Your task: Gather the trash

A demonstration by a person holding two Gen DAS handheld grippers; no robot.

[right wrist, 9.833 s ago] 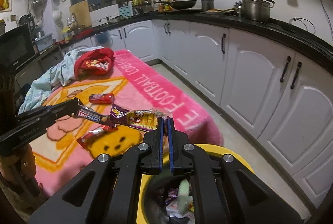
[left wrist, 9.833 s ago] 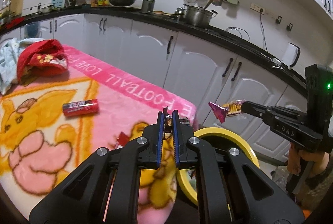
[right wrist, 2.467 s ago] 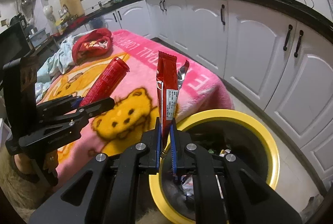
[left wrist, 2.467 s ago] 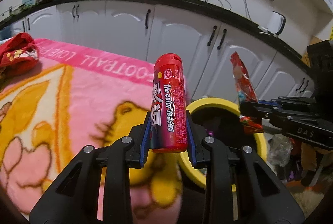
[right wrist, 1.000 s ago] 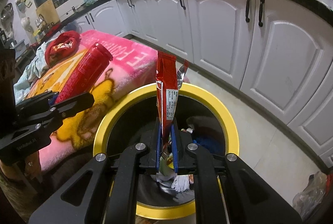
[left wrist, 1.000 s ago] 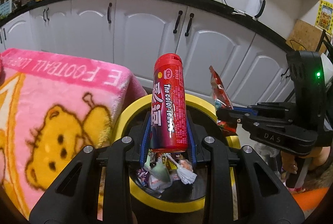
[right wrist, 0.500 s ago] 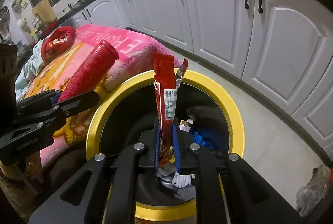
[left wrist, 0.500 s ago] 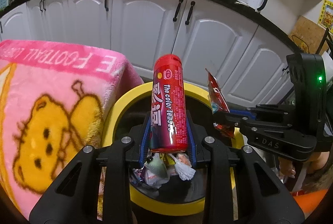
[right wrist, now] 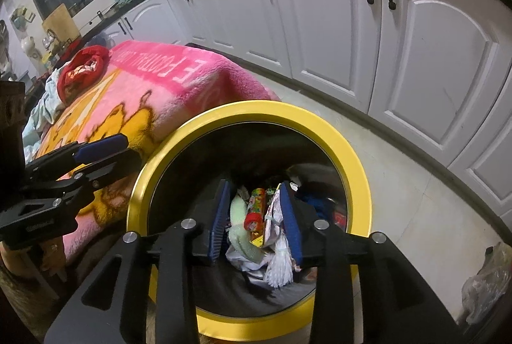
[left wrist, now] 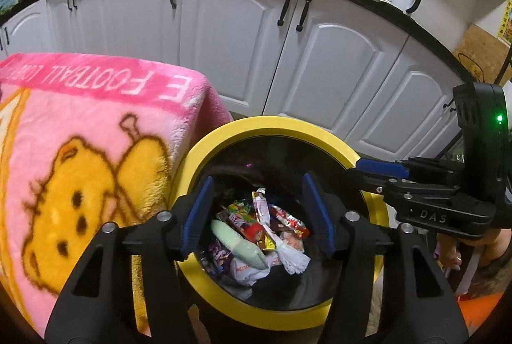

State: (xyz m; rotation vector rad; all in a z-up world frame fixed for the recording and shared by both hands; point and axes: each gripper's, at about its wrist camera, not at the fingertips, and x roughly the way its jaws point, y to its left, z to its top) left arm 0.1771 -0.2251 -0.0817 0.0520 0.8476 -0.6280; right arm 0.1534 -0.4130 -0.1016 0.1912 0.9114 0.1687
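Having just dropped the red candy tube (right wrist: 255, 209) and wrapper into the round yellow-rimmed black trash bin (left wrist: 224, 132), I hold my left gripper (left wrist: 256, 216) and right gripper (right wrist: 254, 224) released, emptied.

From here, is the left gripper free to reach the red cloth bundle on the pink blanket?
Probably yes: the left gripper is open and empty over the yellow-rimmed bin, and nothing stands between it and the red cloth bundle on the pink blanket.

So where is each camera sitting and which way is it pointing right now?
Left wrist: on the left gripper, looking down into the bin; its open fingers frame the trash, with the right gripper opposite.
Right wrist: on the right gripper, also looking down into the bin; fingers open, left gripper alongside.
Shared: bin, trash, blanket, cabinets.
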